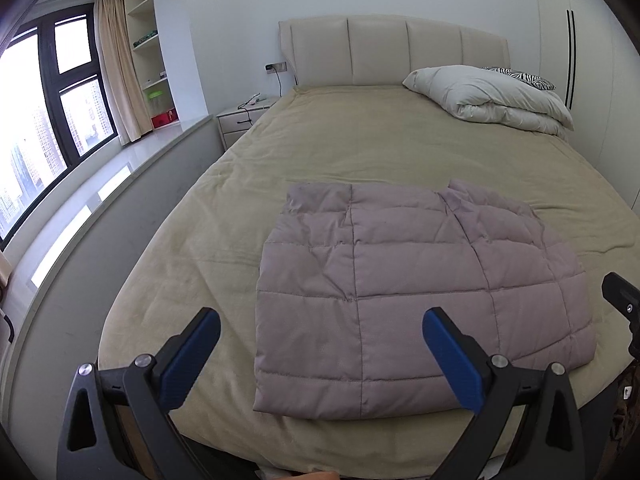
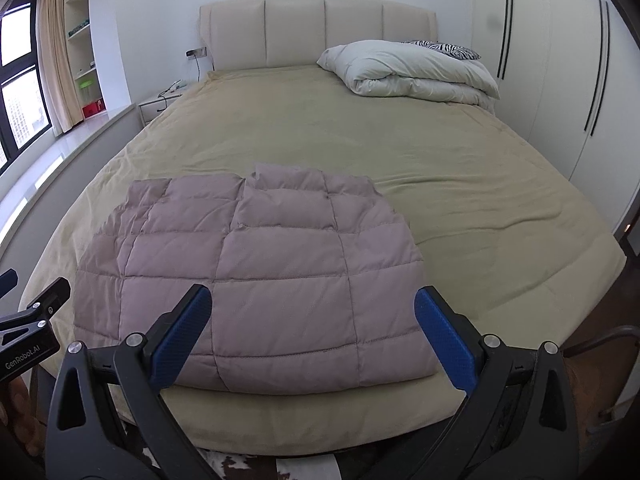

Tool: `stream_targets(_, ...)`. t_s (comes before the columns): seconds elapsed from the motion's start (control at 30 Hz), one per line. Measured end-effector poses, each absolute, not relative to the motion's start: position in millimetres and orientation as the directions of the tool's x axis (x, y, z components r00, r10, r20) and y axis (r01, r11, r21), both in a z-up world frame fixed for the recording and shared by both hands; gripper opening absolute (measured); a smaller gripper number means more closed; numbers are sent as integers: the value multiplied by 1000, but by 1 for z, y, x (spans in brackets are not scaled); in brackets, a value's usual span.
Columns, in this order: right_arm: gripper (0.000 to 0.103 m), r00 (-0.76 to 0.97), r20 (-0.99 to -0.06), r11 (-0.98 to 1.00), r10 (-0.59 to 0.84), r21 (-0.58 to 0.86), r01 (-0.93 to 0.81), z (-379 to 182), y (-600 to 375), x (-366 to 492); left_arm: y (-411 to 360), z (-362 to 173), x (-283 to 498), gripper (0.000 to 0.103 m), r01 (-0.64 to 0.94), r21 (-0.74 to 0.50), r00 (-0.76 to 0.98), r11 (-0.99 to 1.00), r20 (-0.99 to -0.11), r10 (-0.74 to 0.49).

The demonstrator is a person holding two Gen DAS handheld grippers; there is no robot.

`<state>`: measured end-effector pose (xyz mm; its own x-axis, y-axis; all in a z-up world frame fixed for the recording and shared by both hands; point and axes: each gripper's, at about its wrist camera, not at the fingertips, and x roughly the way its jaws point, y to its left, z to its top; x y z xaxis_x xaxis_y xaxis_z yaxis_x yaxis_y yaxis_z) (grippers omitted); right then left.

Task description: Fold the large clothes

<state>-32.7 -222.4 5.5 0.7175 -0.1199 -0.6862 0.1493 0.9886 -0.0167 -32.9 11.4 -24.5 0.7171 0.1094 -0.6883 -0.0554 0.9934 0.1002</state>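
A mauve quilted puffer jacket (image 1: 404,292) lies folded into a flat rectangle near the foot of the bed; it also shows in the right wrist view (image 2: 256,276). My left gripper (image 1: 322,320) is open and empty, held above the jacket's near left part. My right gripper (image 2: 312,300) is open and empty, above the jacket's near right part. The right gripper's tip shows at the right edge of the left wrist view (image 1: 622,296). The left gripper's body shows at the left edge of the right wrist view (image 2: 32,316).
The bed (image 1: 360,140) has a beige cover and a padded headboard (image 1: 392,52). A folded white duvet (image 1: 492,98) and a zebra pillow (image 1: 520,76) lie at its head. A nightstand (image 1: 244,118), window ledge (image 1: 100,200) and wardrobe (image 2: 560,60) surround it.
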Motion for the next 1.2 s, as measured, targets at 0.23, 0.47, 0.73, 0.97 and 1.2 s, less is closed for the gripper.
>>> stream_targets(0.23,103,719,-682,987,-130,-20,159,9,-220,-32,8,-23,-35,103,-53,99,721,994,-685,106)
stream_targets(0.47,103,699,-703,987,-131,-23,161,2,-223,-28,9,-27,-34,103,-55,101,710,993,-696,110)
stream_targets(0.73,103,680,-721,987,-133,-34,157,-3,-224,-24,8,-31,-33,103,-54,107,701,993,-704,114)
stream_targets(0.97,103,675,-726,987,-132,-34,155,-6,-224,-24,7,-32,-34,103,-52,109,699,993,-706,114)
stream_targets(1.2,103,673,-728,988,-129,-33,154,-7,-223,-23,6,-36,-34,103,-48,113,692,992,-713,115)
